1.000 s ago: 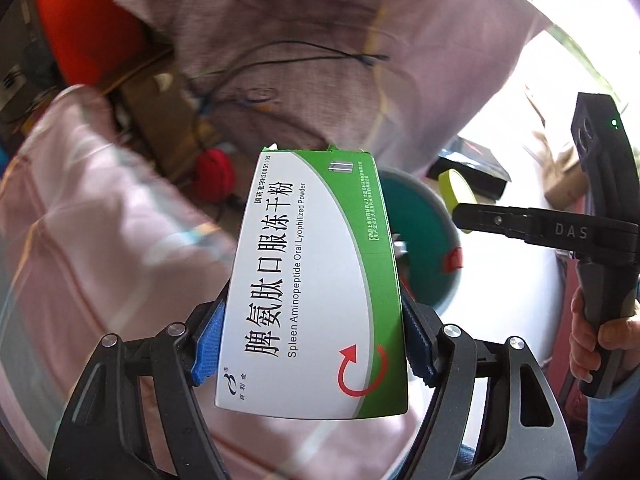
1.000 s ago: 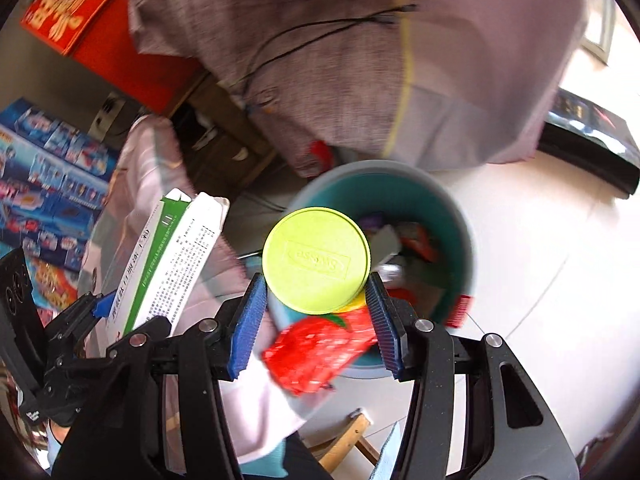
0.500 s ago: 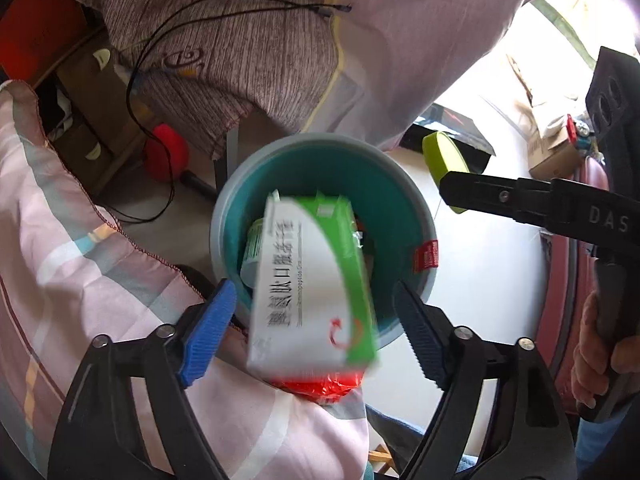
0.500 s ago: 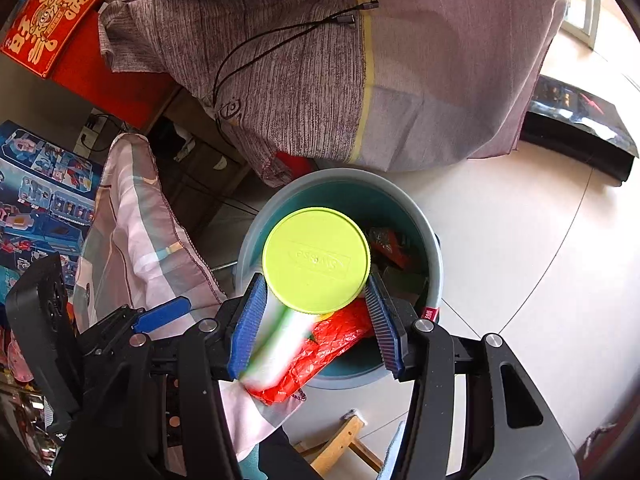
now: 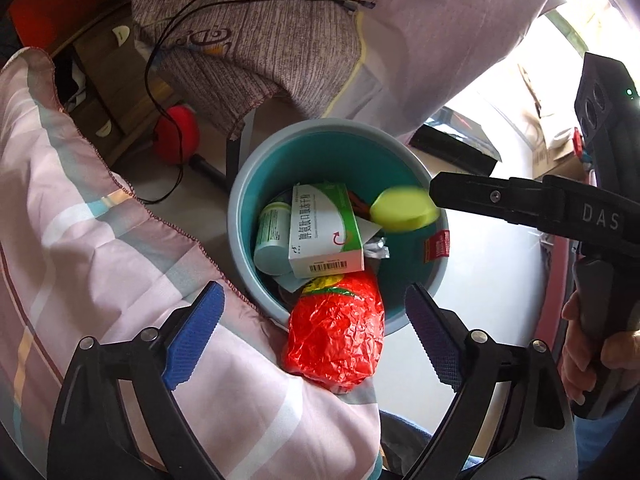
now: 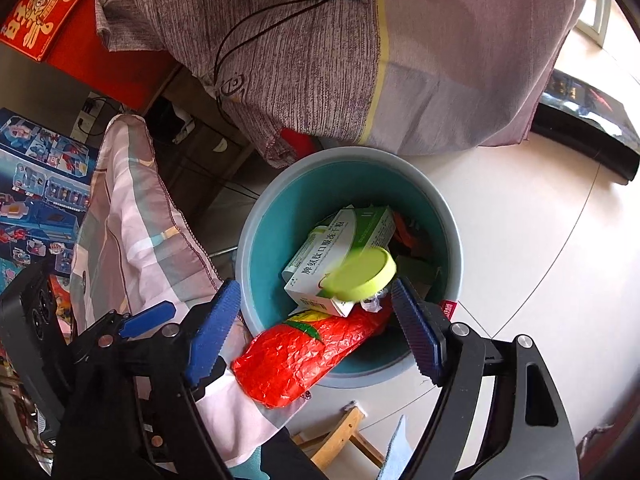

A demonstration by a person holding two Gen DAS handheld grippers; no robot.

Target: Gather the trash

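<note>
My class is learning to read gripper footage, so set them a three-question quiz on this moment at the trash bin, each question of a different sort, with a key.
1. True or false: the left gripper is clamped on the green-and-white medicine box.
2. Which item hangs over the near rim of the teal bin?
A. the red crinkled bag
B. a glass jar
C. a folded newspaper
3. Fill in: the yellow-green lid shows blurred above the bin, ____ the right gripper's pads.

Key:
1. False; the box lies in the bin, and the jaws, which have just been opening, hold nothing.
2. A
3. clear of
</note>
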